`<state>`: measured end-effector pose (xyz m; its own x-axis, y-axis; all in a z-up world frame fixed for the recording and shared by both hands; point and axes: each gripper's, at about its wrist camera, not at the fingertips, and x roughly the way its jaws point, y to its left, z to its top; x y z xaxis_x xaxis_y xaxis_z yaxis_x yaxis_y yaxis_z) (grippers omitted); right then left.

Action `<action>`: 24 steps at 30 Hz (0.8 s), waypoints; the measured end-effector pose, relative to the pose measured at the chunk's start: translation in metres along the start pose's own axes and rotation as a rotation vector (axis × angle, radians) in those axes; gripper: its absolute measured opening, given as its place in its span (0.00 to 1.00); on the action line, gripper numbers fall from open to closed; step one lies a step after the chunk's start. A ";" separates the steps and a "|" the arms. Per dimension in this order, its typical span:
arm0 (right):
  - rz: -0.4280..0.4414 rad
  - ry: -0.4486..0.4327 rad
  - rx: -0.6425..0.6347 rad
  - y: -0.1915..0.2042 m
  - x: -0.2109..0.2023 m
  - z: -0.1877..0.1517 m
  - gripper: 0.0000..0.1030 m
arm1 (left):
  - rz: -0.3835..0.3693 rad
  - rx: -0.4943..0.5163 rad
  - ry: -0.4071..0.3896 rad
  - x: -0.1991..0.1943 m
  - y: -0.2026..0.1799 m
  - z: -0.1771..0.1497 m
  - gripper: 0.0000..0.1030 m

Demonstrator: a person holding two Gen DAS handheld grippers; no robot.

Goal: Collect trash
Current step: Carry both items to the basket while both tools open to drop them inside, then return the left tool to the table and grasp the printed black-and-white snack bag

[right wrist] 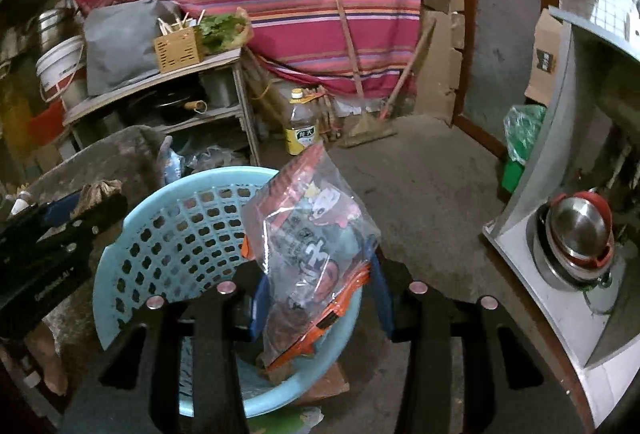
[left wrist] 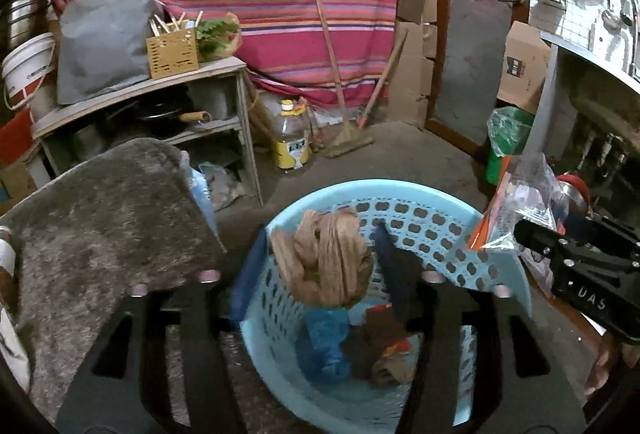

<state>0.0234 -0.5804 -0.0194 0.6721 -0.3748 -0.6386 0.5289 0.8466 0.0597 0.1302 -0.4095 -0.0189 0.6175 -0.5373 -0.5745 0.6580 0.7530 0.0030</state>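
Your left fingers (left wrist: 248, 274) stand apart over the basket (left wrist: 404, 194), with the brown rag (left wrist: 324, 262) between them; the pads do not seem to press on it, and from this view you cannot tell whether it is still caught on a pad or already loose above the pile. Your right fingers (right wrist: 260, 298) are closed partway on the clear snack bag (right wrist: 312, 234), pinching its lower part, so the bag stands up over the near rim of the basket (right wrist: 168, 218).

You are at the drop-off step. Inside the basket lie a blue wrapper (left wrist: 328, 346) and some brown and red scraps (left wrist: 388, 350), so part of the trash is already in.

The left gripper (left wrist: 324, 278) needs little more: let the rag fall clear, then lift away without hooking the wall of the basket.

The right gripper (right wrist: 320, 298) calls for more care. The bag hangs over the rim, not the middle, and in my judgement it could slide down the outside if you let go here. Carry it further in over the opening, then open wide; thin film may cling to a pad. Keep the two grippers apart, since they sit close over the same basket.
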 end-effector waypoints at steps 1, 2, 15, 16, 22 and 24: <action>0.003 0.002 0.008 -0.002 0.001 0.000 0.42 | 0.007 0.002 -0.006 -0.001 -0.001 0.002 0.71; 0.004 0.004 0.010 -0.002 0.002 0.000 0.42 | 0.022 0.006 -0.017 -0.003 -0.002 0.003 0.73; 0.043 0.014 -0.068 0.051 0.018 0.002 0.44 | 0.186 -0.108 -0.025 -0.048 0.076 -0.011 0.95; 0.044 0.013 -0.075 0.057 0.019 0.002 0.46 | 0.208 -0.114 -0.022 -0.053 0.084 -0.015 0.95; 0.056 0.015 -0.039 0.077 0.025 0.003 0.85 | 0.272 -0.136 -0.007 -0.084 0.127 -0.040 0.95; 0.038 0.007 -0.041 0.084 0.023 0.004 0.88 | 0.314 -0.135 -0.012 -0.097 0.143 -0.047 0.95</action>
<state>0.0856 -0.5194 -0.0257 0.6873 -0.3399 -0.6419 0.4817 0.8747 0.0527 0.1438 -0.2315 -0.0015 0.7862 -0.2749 -0.5535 0.3722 0.9256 0.0691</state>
